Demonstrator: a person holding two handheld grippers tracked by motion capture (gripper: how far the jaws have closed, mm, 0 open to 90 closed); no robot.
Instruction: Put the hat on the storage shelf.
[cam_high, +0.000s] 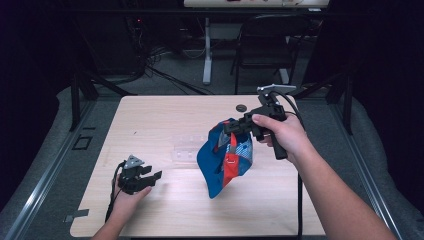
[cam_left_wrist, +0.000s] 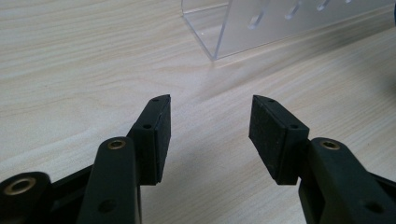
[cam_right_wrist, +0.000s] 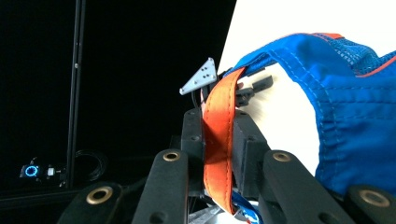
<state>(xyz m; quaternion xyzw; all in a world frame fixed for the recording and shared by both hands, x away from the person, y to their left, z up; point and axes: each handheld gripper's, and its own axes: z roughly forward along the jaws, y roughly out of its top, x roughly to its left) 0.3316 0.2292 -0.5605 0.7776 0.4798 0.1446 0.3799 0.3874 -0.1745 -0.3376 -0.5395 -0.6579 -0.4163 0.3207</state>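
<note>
Dark room, pale wooden tabletop (cam_high: 165, 210) in the middle, a chair (cam_high: 265, 35) at twelve o'clock beyond it. At about eight o'clock the left hand-held gripper (cam_high: 152, 177) rests low on the wood, jaws spread with nothing between them. Just past it, toward the centre, lies a clear acrylic stand (cam_left_wrist: 261, 25). Right of centre, at about three o'clock, a blue cap (cam_high: 222, 160) hangs above the tabletop, its lower edge close to the wood. The right hand-held gripper (cam_high: 231, 127) is pressed together on the cap's orange strap (cam_right_wrist: 219, 140). A small dark disc (cam_high: 241, 107) sits near the far edge.
</note>
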